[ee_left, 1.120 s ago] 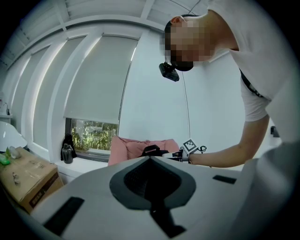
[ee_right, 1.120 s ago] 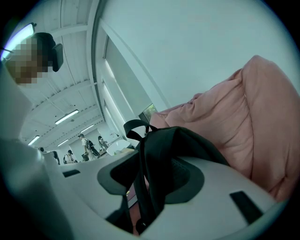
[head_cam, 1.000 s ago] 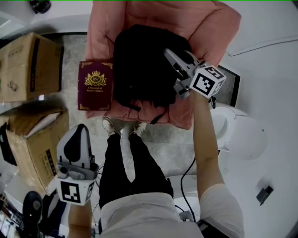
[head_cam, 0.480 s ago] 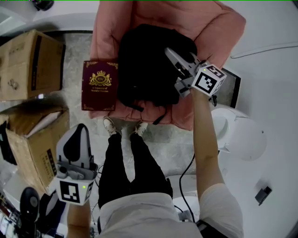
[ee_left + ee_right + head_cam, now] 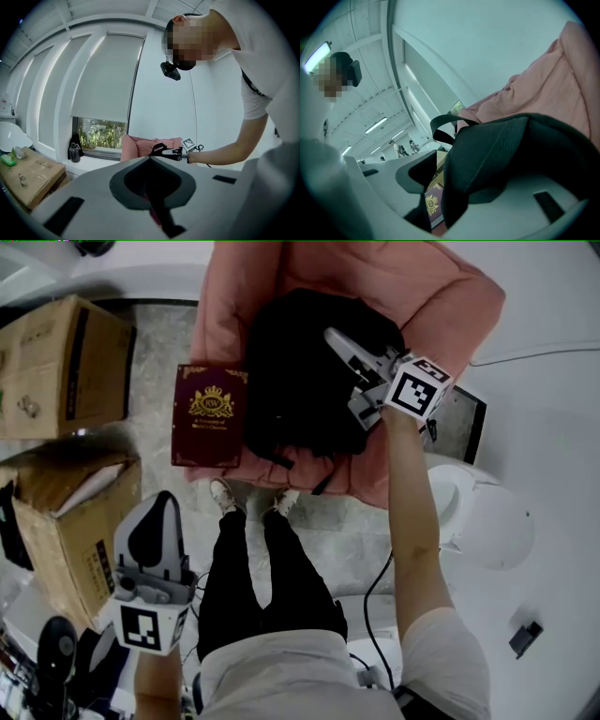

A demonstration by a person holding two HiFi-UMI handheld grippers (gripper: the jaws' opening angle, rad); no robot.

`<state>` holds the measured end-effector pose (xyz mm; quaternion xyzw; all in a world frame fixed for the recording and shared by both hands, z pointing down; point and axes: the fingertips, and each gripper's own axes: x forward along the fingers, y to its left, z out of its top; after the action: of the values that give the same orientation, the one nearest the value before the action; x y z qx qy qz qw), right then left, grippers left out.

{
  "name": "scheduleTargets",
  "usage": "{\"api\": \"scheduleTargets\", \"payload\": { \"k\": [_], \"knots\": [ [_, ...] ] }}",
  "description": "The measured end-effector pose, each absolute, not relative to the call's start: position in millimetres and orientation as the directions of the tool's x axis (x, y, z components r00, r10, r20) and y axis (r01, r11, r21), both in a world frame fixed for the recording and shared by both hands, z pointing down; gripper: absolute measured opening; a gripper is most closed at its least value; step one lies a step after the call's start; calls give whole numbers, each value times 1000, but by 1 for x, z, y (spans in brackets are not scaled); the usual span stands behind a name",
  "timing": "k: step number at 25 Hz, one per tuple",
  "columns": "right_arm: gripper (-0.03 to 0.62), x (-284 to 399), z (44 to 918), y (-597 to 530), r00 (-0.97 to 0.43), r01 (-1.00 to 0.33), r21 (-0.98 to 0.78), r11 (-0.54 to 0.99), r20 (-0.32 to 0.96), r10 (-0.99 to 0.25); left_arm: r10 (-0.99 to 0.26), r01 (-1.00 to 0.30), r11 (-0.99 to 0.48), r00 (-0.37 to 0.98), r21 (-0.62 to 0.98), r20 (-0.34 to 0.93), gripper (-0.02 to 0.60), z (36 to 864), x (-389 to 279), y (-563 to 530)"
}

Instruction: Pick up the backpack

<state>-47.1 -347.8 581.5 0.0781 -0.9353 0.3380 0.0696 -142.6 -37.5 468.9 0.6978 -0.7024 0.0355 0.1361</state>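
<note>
White tee [image 5: 281,673], black trousers [image 5: 286,577] — seemingly white sneakers [image 5: 222,493].

Viewed from above, the backpack [image 5: 300,381] is enclosed by the cushions of the pink armchair [image 5: 412,287] from 10 through 12 to 4 o'clock. A maroon box [image 5: 210,415] on the armrest blocks 9 o'clock just beside it. The seat edge at 6 o'clock is open, with the person's shoes [image 5: 221,493] on the floor before it; farther out at 9 o'clock a strip of bare floor [image 5: 155,352] separates the armchair from two cardboard boxes [image 5: 56,371], and a white round fixture [image 5: 487,521] stands near at 4 o'clock.
</note>
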Motion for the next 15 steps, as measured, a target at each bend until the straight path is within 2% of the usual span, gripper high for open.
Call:
{"api": "scheduleTargets", "payload": {
  "k": [1,2,3,5,10,15],
  "knots": [
    [205,-49,584,-352,-973,-221,-616,756,194,-126,-971,-990,25,9,139,240,5,469,-144,-38],
    [178,-49,586,-357,-963,-262,-595,760,216,-163,-971,-990,26,8,138,239,5,469,-145,-38],
    [110,-49,587,-360,-949,-307,-562,768,240,-203,-971,-990,27,6,138,237,5,468,-147,-39],
    [87,-50,589,-363,-928,-362,-501,786,271,-255,-972,-990,31,3,141,234,5,468,-149,-41],
    [54,-49,587,-365,-911,-401,-463,790,290,-292,-975,-989,16,18,147,223,5,469,-149,-52],
    [44,-48,575,-358,-917,-386,-445,808,283,-282,-975,-990,-5,35,138,220,5,469,-149,-58]
  ]
}}
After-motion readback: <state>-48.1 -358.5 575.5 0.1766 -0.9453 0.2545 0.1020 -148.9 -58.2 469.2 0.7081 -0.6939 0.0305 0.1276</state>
